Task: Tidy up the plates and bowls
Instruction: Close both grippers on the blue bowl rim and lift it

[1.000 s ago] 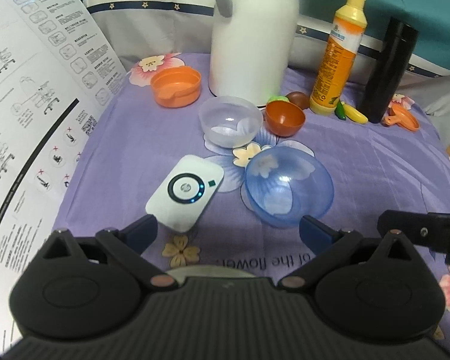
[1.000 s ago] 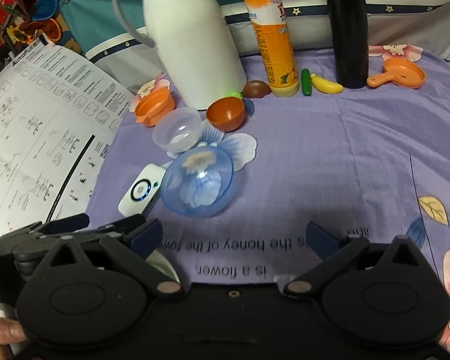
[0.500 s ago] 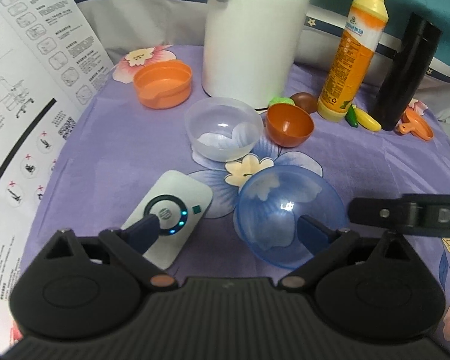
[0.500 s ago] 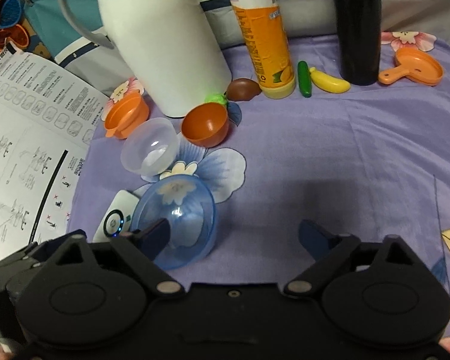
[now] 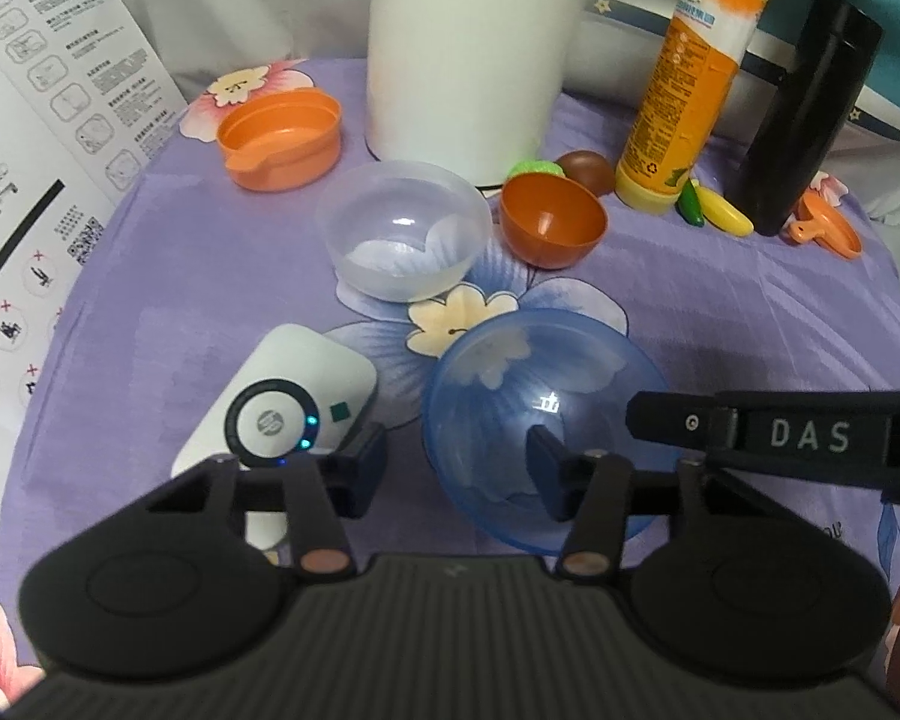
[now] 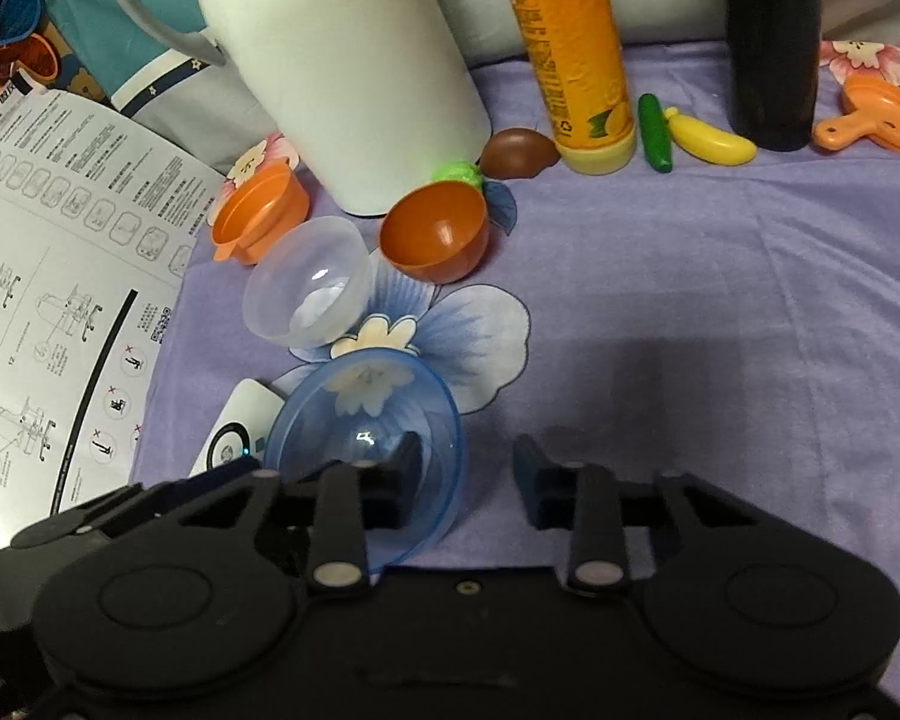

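Bowls first: the blue bowl (image 5: 510, 396) sits on the purple flowered cloth (image 5: 750, 312), nearest to me, with both grippers at it from opposite sides. My left gripper (image 5: 456, 468) straddles the bowl's left wall, one finger inside the bowl and the other outside, just beside the white device (image 5: 294, 402) with its small lit dots. Its jaws have just been closing, yet I still see a gap between the outer finger and the rim, so they stand apart, not pinching.

My right gripper (image 6: 468, 474) straddles the opposite wall the same way. It has also just been closing, and cloth shows between its outer finger and the rim — apart as well.

Behind the blue bowl stands the clear bowl (image 5: 405, 240), and just right of that the brown-orange bowl (image 5: 552, 222), tipped a little toward me. An orange pot (image 5: 279, 138) sits further left, near the printed instruction sheet (image 5: 30, 150). Along the back stand a white jug (image 5: 468, 48), a yellow bottle (image 5: 690, 78) and a black flask (image 5: 804, 120).
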Tool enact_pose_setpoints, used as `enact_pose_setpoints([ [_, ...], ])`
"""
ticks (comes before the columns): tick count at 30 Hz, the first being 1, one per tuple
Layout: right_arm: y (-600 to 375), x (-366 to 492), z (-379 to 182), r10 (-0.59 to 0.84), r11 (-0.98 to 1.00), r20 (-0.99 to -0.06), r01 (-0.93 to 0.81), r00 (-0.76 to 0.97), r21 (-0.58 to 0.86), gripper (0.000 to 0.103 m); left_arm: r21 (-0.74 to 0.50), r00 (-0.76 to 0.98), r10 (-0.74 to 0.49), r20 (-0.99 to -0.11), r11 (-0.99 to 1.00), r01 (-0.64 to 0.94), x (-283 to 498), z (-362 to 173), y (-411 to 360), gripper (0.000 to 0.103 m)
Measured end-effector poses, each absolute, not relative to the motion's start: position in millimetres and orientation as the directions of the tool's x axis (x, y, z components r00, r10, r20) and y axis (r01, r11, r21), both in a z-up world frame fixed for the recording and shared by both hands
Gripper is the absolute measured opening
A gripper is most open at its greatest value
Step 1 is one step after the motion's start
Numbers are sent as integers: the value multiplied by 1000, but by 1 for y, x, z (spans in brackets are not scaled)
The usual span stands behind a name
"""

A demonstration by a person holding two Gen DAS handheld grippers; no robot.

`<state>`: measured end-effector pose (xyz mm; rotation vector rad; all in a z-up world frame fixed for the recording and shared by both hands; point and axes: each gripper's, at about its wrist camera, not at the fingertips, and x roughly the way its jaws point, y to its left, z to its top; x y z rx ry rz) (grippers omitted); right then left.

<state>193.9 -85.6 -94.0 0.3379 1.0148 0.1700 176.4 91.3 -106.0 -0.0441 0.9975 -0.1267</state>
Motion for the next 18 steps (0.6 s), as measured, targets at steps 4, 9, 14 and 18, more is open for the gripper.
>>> enact_pose_setpoints([
  [4, -84, 193, -95, 296, 937, -801, 7, 520, 350, 14, -96, 526, -134, -840, 991, 98, 177, -108, 87, 33],
  [9, -85, 190, -95, 288, 940, -802, 5, 524, 341, 10, -67, 528, -116, -841, 992, 110, 176, -107, 82, 24],
  [14, -92, 183, -90, 285, 938, -799, 18, 529, 347, 10, -66, 526, -121, -842, 990, 122, 170, -103, 77, 24],
  [18, -97, 172, -81, 261, 944, -798, 29, 543, 329, 10, -64, 531, -132, -837, 987, 145, 161, -95, 69, 24],
])
